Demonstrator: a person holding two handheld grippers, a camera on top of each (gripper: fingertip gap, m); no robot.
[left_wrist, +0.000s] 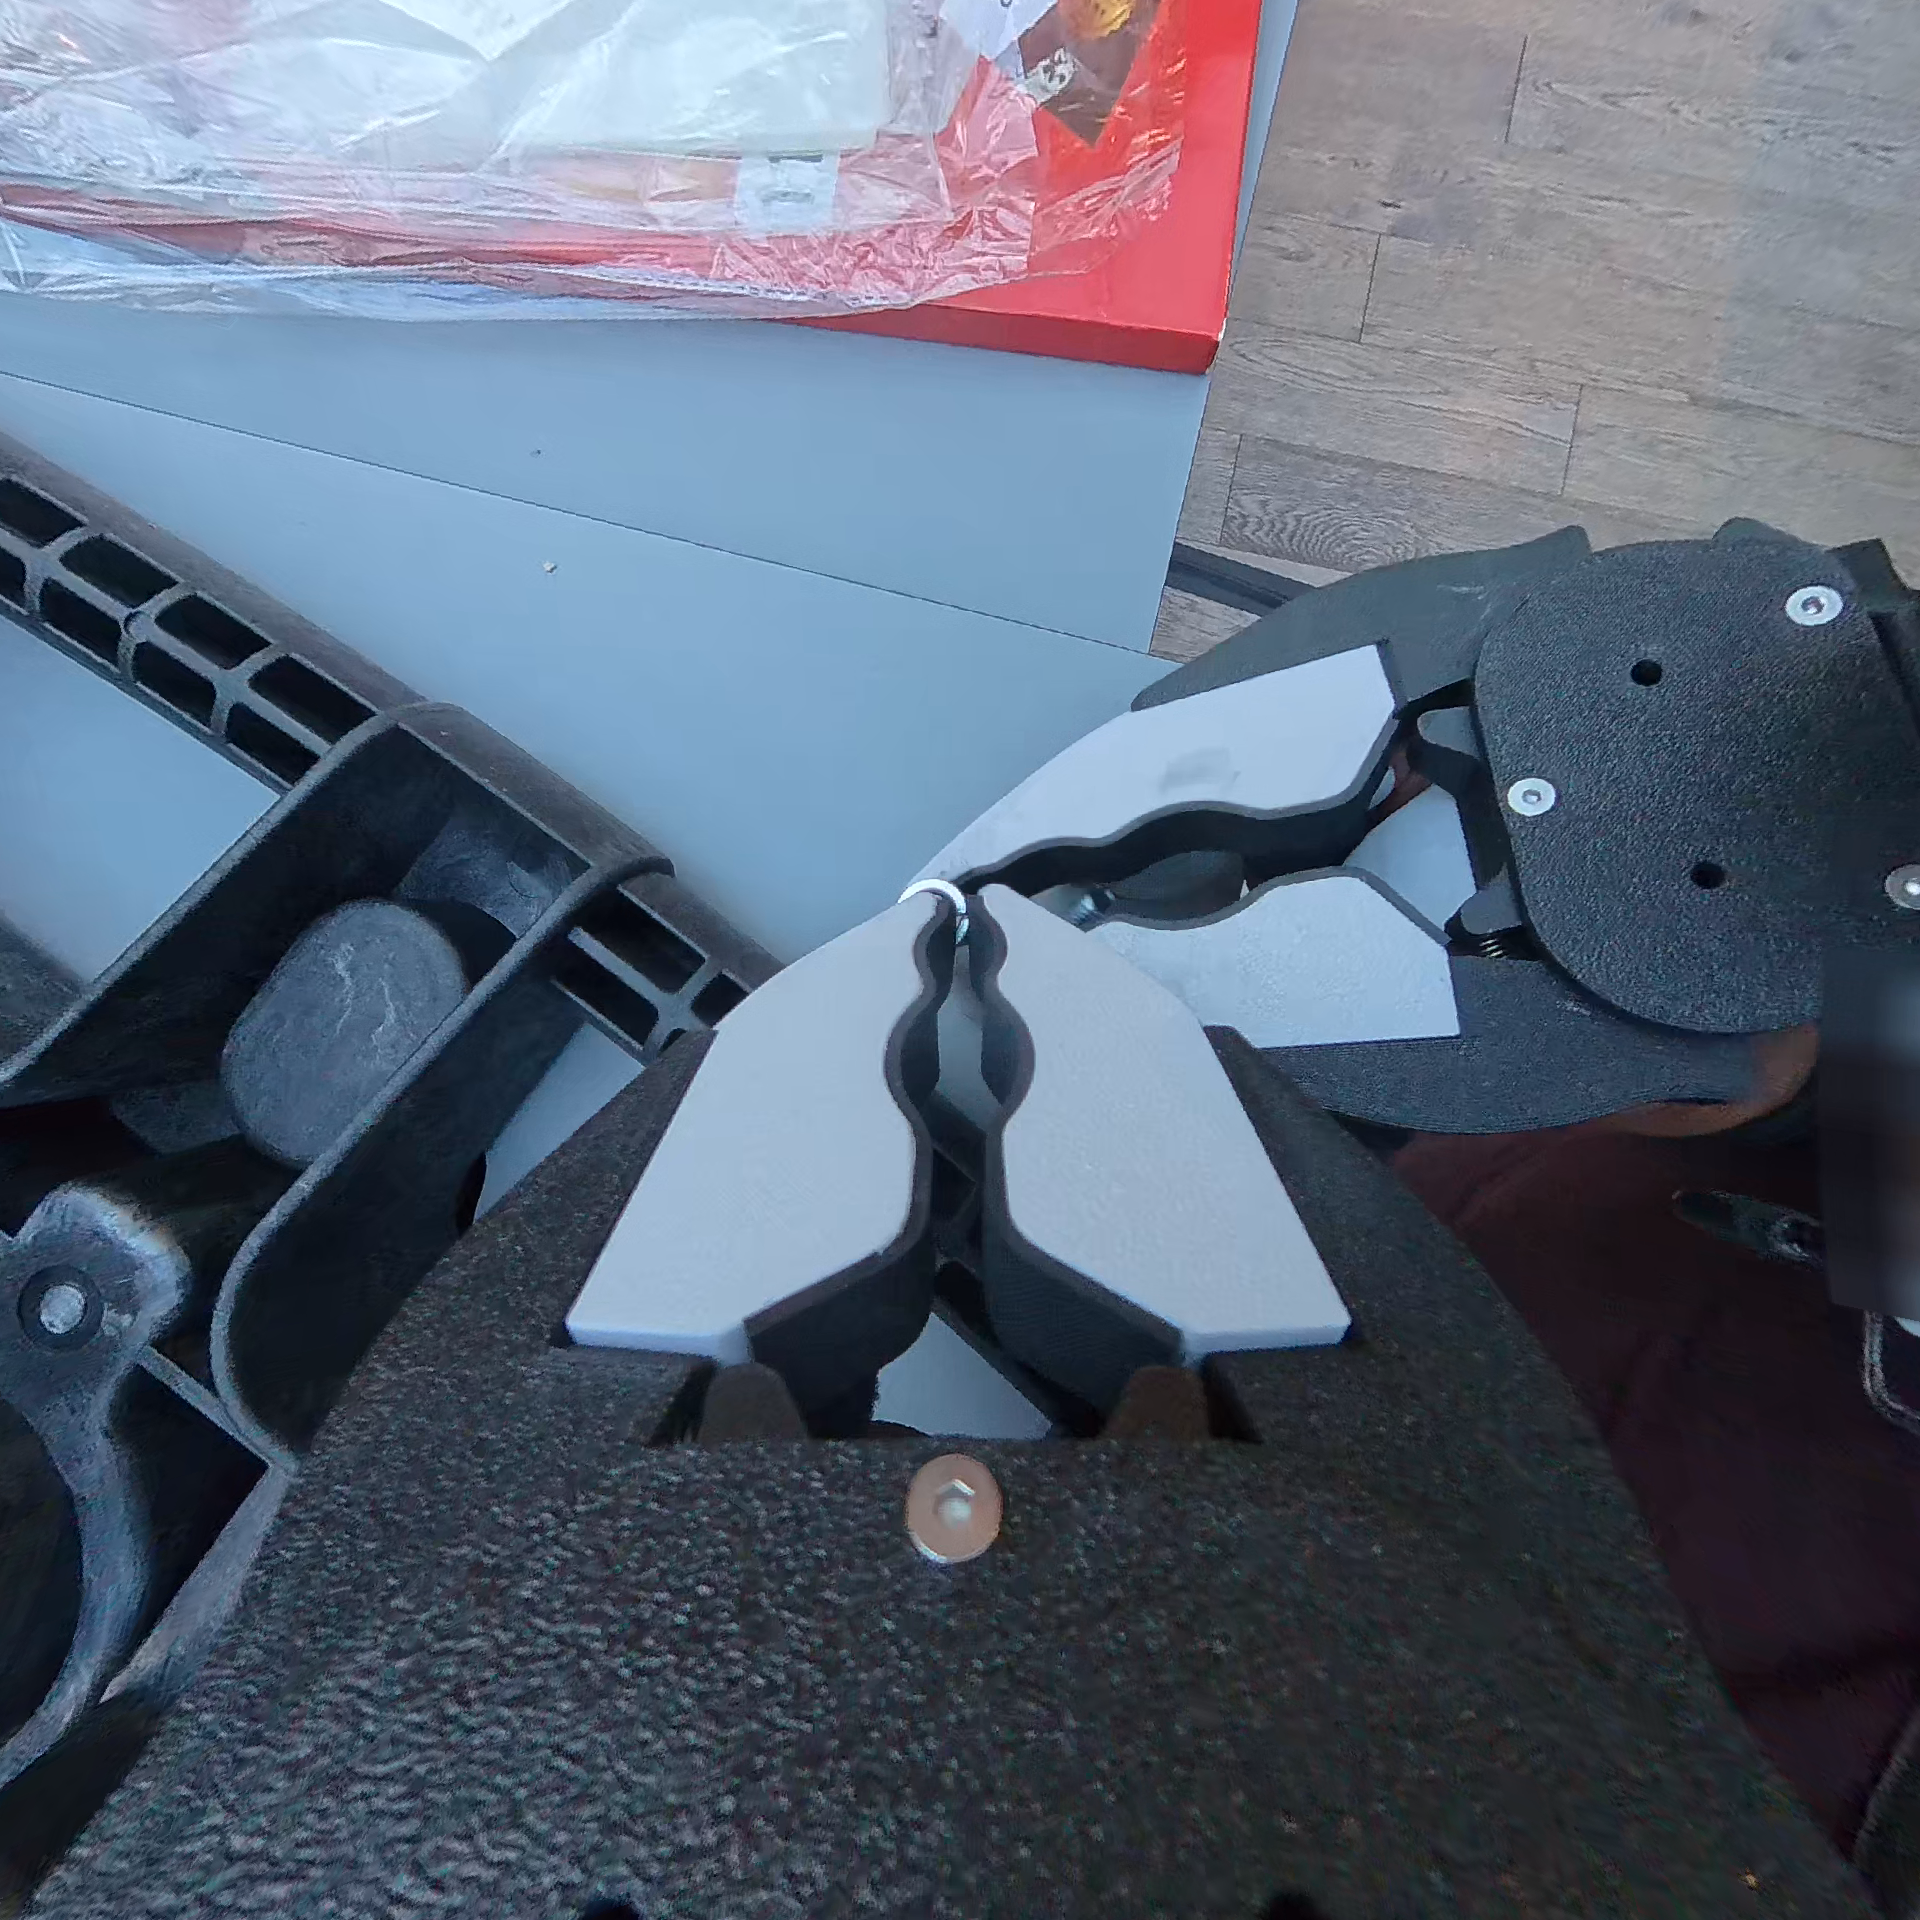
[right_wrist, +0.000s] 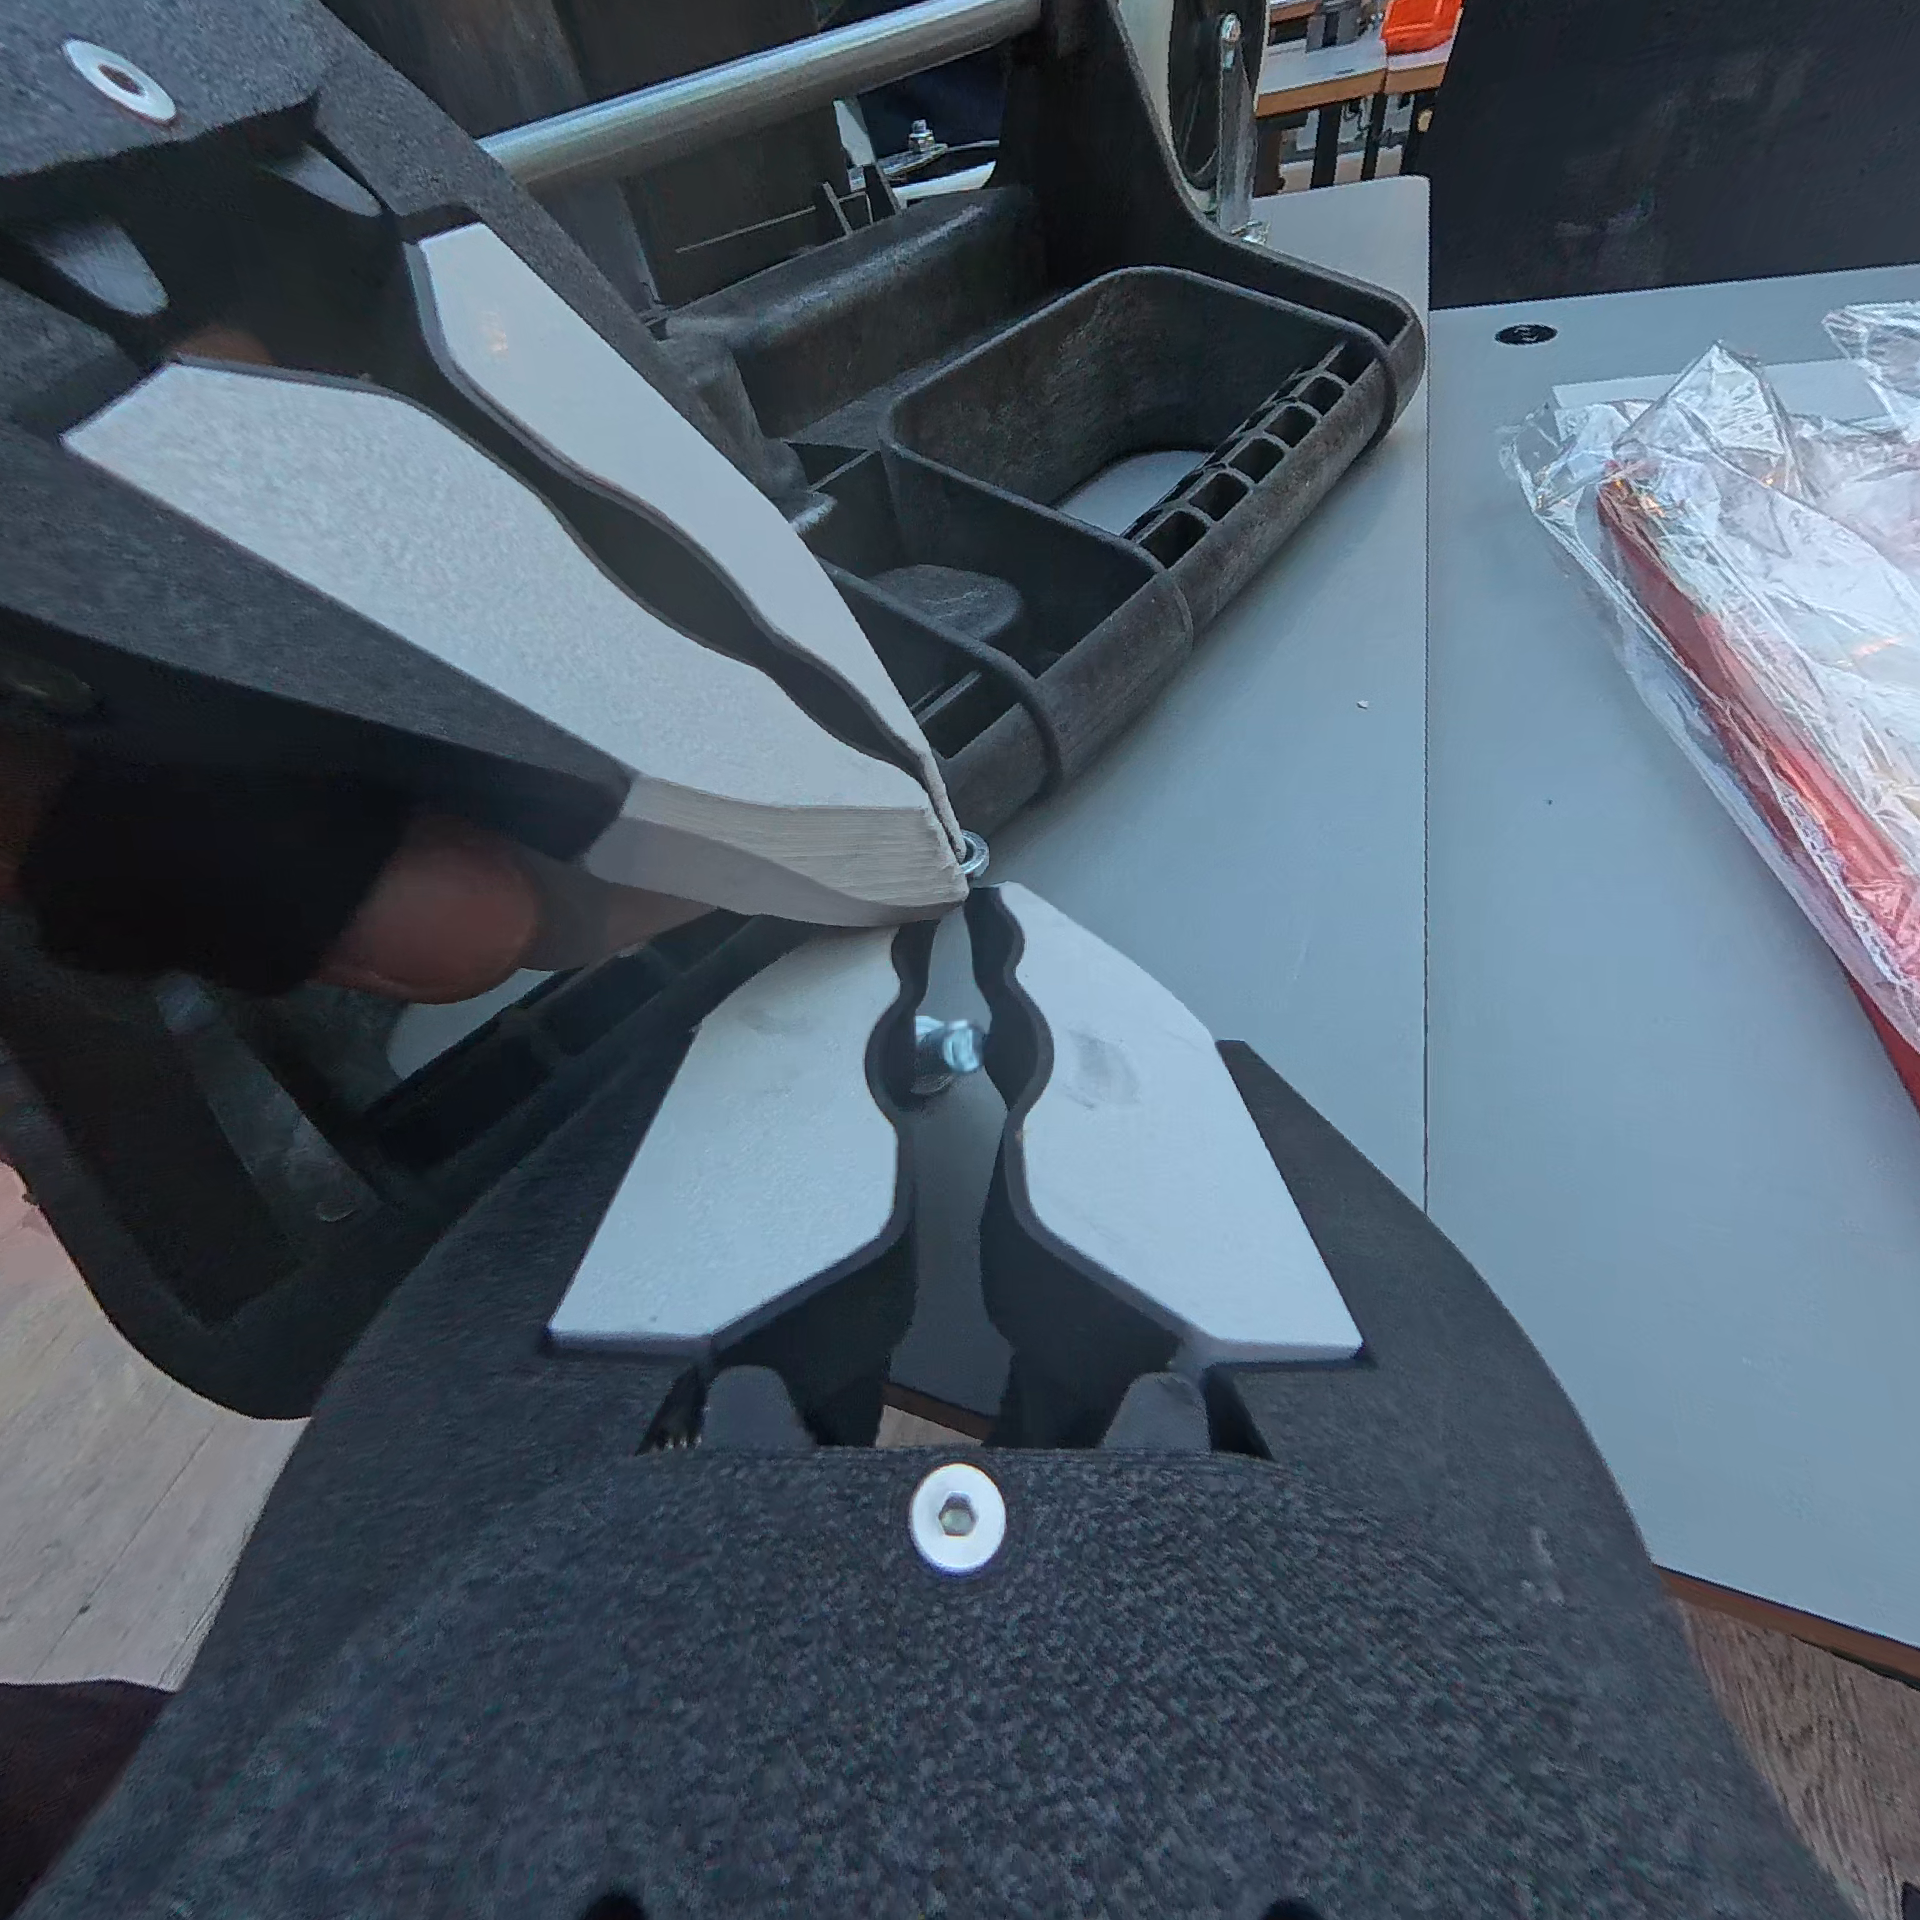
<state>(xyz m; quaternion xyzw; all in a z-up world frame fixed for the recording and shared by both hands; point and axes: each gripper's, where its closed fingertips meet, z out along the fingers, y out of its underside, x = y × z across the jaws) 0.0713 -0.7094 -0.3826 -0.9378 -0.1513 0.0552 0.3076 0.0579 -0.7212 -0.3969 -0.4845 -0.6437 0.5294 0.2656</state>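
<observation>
My left gripper is shut on a small silver washer pinched at its very tips. In the right wrist view it comes in from the upper left, with the washer at its point. My right gripper is shut on a small silver bolt, which sits in the hollow between its fingers. Its tips meet the left gripper's tips, and the washer lies right by them. In the left wrist view the right gripper reaches in from the right. Both hover over the grey table.
A large black ribbed plastic part lies on the table to the left, also in the right wrist view. A red box under a clear plastic bag sits farther off. The wooden floor lies beyond the table edge. Only a small space, under 4 cm, lies between the two pairs of fingers.
</observation>
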